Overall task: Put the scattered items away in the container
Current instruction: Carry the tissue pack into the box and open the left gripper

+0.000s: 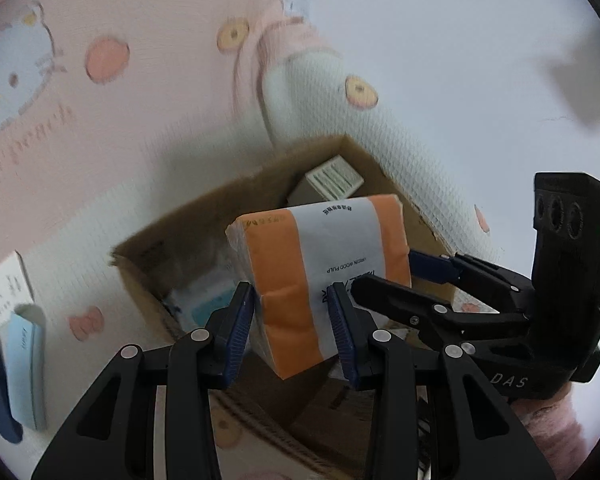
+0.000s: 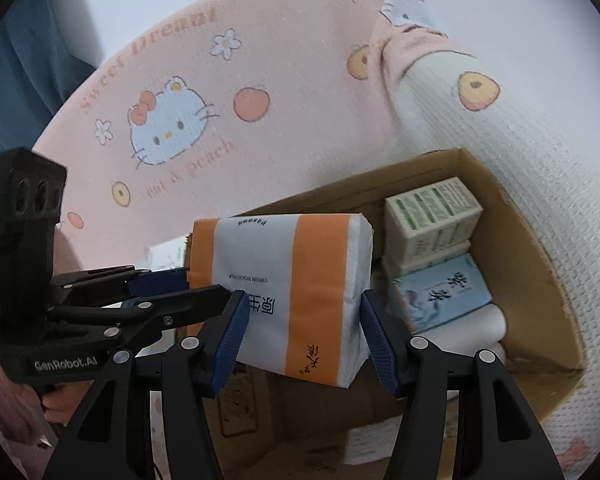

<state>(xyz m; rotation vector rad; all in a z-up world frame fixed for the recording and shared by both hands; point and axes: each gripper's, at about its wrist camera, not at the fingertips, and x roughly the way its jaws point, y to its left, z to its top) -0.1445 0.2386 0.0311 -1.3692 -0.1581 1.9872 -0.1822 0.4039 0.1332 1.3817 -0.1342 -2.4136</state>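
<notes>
Below: cardboard box (image 2: 532, 248), open, half full. Above its near edge: tissue pack (image 1: 320, 276), long axis running across from left gripper (image 1: 296, 328) to right gripper (image 2: 300, 340). Both half-closed, clamping opposite ends; equally near.

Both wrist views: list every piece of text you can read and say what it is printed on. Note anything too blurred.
"VIRGIN WOOD PULP": tissue pack, which also carries Chinese characters.
"GenRobot.AI": left gripper body.
"DAS": right gripper body.
"Sweet Dream": pink blanket.
"peach": same blanket, preceding words blurred.
Green-and-white box: print too small.
Blue box: Chinese characters.
</notes>
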